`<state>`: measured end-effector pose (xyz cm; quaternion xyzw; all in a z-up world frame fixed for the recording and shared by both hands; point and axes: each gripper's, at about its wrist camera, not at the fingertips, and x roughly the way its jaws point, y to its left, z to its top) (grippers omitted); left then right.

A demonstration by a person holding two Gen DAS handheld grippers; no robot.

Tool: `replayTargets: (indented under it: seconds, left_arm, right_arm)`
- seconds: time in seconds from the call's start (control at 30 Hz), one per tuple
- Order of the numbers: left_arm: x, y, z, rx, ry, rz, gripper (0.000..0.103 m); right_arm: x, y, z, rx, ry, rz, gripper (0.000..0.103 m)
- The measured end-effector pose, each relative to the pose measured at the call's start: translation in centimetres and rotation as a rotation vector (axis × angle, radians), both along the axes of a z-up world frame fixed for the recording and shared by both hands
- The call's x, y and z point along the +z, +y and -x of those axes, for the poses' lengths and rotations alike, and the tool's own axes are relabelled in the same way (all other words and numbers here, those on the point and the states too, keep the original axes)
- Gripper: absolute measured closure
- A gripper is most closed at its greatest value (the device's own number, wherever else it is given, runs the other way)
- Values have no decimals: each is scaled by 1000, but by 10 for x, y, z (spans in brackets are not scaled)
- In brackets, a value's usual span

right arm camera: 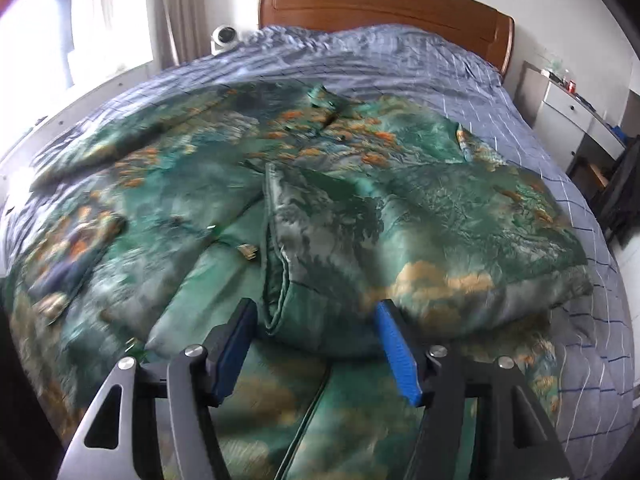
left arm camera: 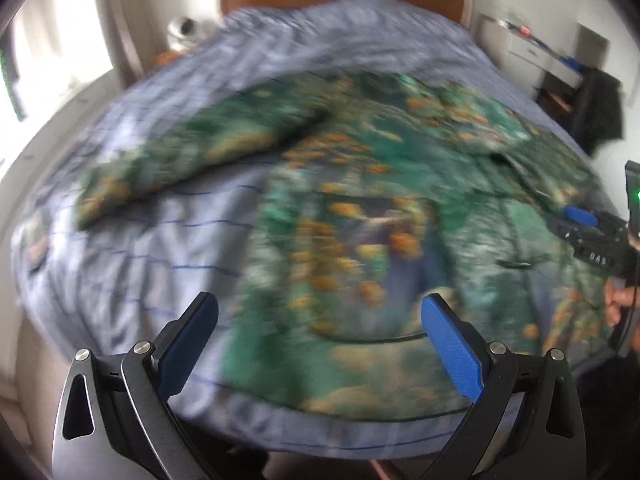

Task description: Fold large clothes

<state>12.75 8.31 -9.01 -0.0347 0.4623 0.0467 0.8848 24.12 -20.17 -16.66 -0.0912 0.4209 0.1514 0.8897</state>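
Note:
A large green garment with orange and grey print (left arm camera: 360, 208) lies spread on the bed, one sleeve (left arm camera: 192, 148) stretched out to the left. In the right wrist view the garment (right arm camera: 200, 208) has its right side folded over into a thick flap (right arm camera: 420, 232). My left gripper (left arm camera: 320, 328) is open and empty above the garment's lower hem. My right gripper (right arm camera: 316, 340) is open and empty, just in front of the folded flap's near edge. It also shows at the right edge of the left wrist view (left arm camera: 592, 236). The left wrist view is blurred.
The bed has a grey-blue checked cover (right arm camera: 500, 92) and a brown wooden headboard (right arm camera: 380, 4). A white bedside cabinet (right arm camera: 568, 112) stands at the right. A window with curtains (right arm camera: 80, 32) is at the left. A small white device (right arm camera: 224, 38) sits by the headboard.

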Motion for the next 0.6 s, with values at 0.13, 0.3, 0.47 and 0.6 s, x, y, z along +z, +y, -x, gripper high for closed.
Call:
replayTargets:
  seconds: [0.13,0.3,0.47,0.6]
  left_arm:
    - [7,-34,-49,-178,41,180,2]
    - [-3,-109,-132,-372,103,360,2]
    - [-48,-177,-202,-385,243,305,10]
    - [-65,-202,-223,-352,267,243,43]
  right_arm:
    - [19,-24,34,-22,-11,-81,40]
    - [33,-59,78,-90,-29,-155,39]
    - [42,-75,109,-139,-43,-204,39]
    - [49,-82,121,-156,-74,-254,39]
